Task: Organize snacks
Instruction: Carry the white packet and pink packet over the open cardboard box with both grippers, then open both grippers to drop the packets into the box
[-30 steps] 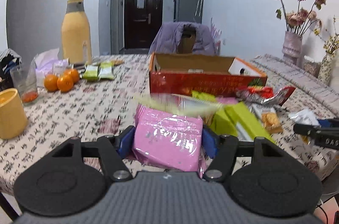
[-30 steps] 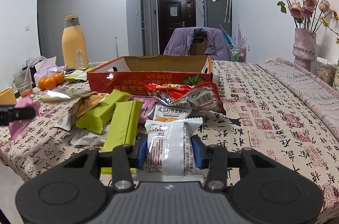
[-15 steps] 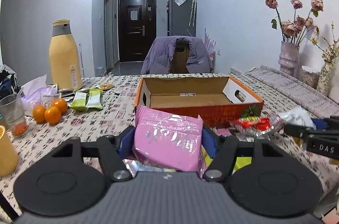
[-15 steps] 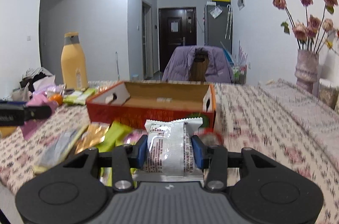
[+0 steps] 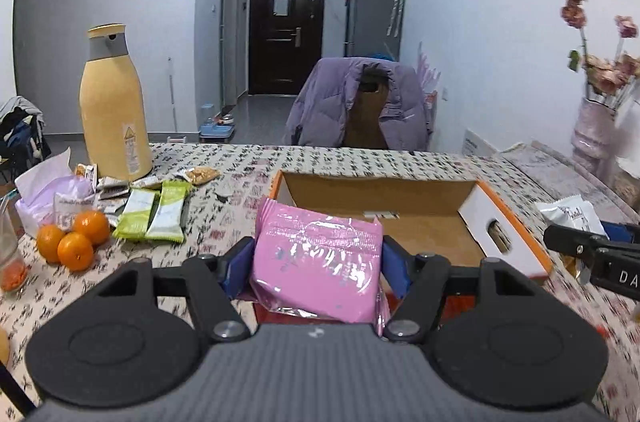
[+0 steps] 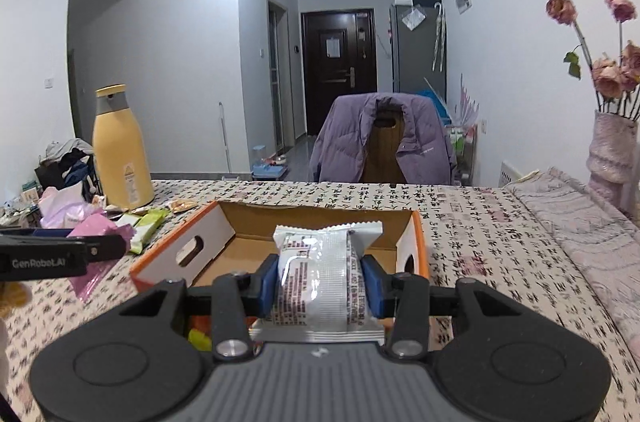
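My left gripper (image 5: 316,268) is shut on a pink snack packet (image 5: 316,262) and holds it just above the near left edge of an open orange cardboard box (image 5: 516,226). My right gripper (image 6: 322,280) is shut on a white snack packet (image 6: 322,282) and holds it over the near edge of the same box (image 6: 176,258). The box looks nearly empty inside. Each gripper shows in the other's view, the right one (image 5: 592,250) and the left one (image 6: 60,254).
Two green snack bars (image 5: 154,212), three oranges (image 5: 72,238), a tall yellow bottle (image 5: 114,110) and a tissue bag (image 5: 44,190) stand left of the box. A vase of dried roses (image 6: 612,150) stands at the right. A chair with a purple jacket (image 6: 384,142) is behind the table.
Both grippers have risen from the snack pile and moved forward over the box, each still holding its packet. The pile has dropped out of view below.
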A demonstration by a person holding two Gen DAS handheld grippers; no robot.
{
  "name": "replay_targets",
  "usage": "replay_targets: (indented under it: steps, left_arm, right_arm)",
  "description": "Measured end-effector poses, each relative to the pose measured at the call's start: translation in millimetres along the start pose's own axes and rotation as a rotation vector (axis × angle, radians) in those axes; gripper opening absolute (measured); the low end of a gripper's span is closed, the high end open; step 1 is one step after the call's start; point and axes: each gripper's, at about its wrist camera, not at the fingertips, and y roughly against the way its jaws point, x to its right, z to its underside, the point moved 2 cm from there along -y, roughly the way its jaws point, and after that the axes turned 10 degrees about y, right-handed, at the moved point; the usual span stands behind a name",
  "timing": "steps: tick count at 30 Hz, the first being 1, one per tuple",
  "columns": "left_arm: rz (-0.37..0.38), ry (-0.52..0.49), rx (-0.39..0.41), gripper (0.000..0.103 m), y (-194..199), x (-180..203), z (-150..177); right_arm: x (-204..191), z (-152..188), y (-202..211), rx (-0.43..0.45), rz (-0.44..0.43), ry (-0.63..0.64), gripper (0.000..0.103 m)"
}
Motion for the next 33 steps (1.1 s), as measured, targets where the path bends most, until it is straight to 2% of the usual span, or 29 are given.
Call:
replay_targets:
  steps: [3,9,16,19,20,21,22,23,24,26,27,29,33]
  left_arm:
    - [-0.019,0.003,-0.021,0.067,-25,8,-17]
    - [-0.089,0.012,-0.080,0.067,-75,19,-33]
    - [-0.177,0.012,-0.177,0.067,-133,27,-18]
    - [-0.178,0.022,-0.192,0.071,-143,27,-11]
    - [-0.168,0.028,-0.194,0.075,-143,26,-9]
    - [-0.159,0.033,-0.188,0.078,-142,25,-8]
    - [-0.146,0.036,-0.172,0.081,-140,24,-9]
    - [-0.136,0.038,-0.157,0.088,-136,23,-10]
    - [-0.129,0.044,-0.141,0.097,-132,22,-11]
    - [-0.102,0.065,-0.098,0.103,-121,18,-16]
    - [-0.081,0.071,-0.082,0.103,-115,17,-18]
    - [-0.050,0.089,-0.058,0.103,-102,13,-21]
    - [-0.012,0.111,-0.032,0.103,-77,4,-20]
  right_arm:
    - [6,-13,-31,-0.050,0.001,-0.013,0.043]
    - [19,-21,-99,-0.214,-0.009,-0.081,0.043]
    - [24,-8,-154,-0.374,0.025,-0.132,0.043]
    - [21,-3,-162,-0.398,0.036,-0.121,0.044]
    - [21,-1,-164,-0.406,0.031,-0.119,0.047]
    - [20,1,-164,-0.406,0.023,-0.116,0.053]
    - [20,2,-162,-0.400,0.021,-0.117,0.069]
    - [20,2,-158,-0.386,0.024,-0.119,0.084]
    - [21,1,-153,-0.366,0.028,-0.117,0.087]
    - [23,-3,-140,-0.321,0.033,-0.115,0.090]
    - [24,-5,-134,-0.307,0.031,-0.118,0.091]
    - [28,-7,-119,-0.266,0.021,-0.123,0.103]
    - [29,-10,-87,-0.186,0.026,-0.102,0.103]
